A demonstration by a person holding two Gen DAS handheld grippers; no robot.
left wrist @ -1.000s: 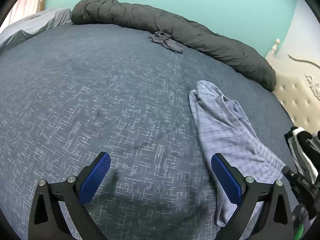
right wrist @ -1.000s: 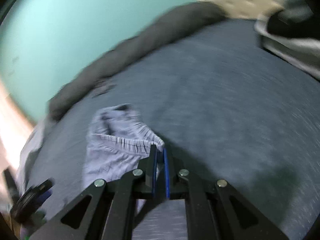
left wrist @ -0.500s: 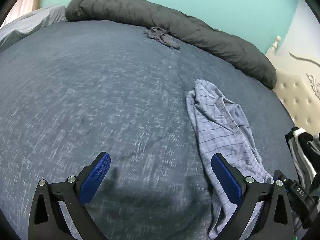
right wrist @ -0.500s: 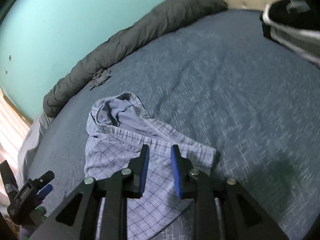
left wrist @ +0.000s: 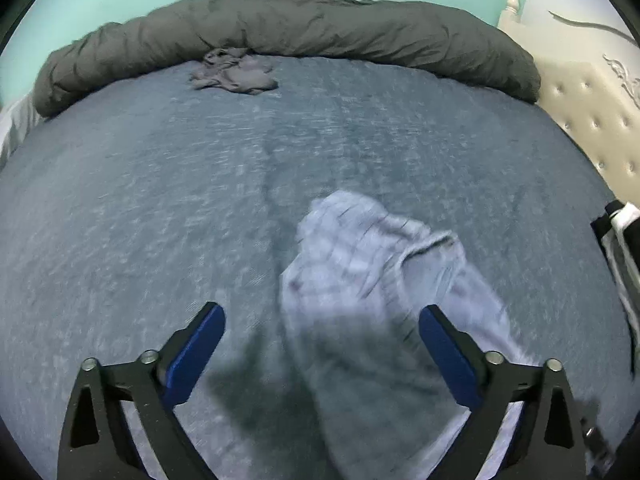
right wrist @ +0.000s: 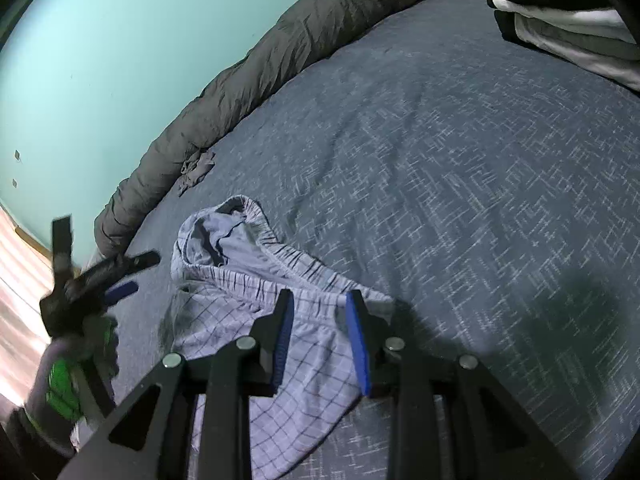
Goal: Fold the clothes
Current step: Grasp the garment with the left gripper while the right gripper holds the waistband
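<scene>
Both the left gripper [left wrist: 320, 340] and right gripper [right wrist: 320, 336] hang open over the checked shorts [right wrist: 280, 320], with wide bare bedspread [right wrist: 480, 160] beyond.

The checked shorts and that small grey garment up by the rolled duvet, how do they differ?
The checked shorts are pale lilac with a dark grid and lie near both grippers; the small grey garment is plain, darker and lies far off, against the rolled duvet. Both lie crumpled and unfolded on the blue bedspread.
</scene>
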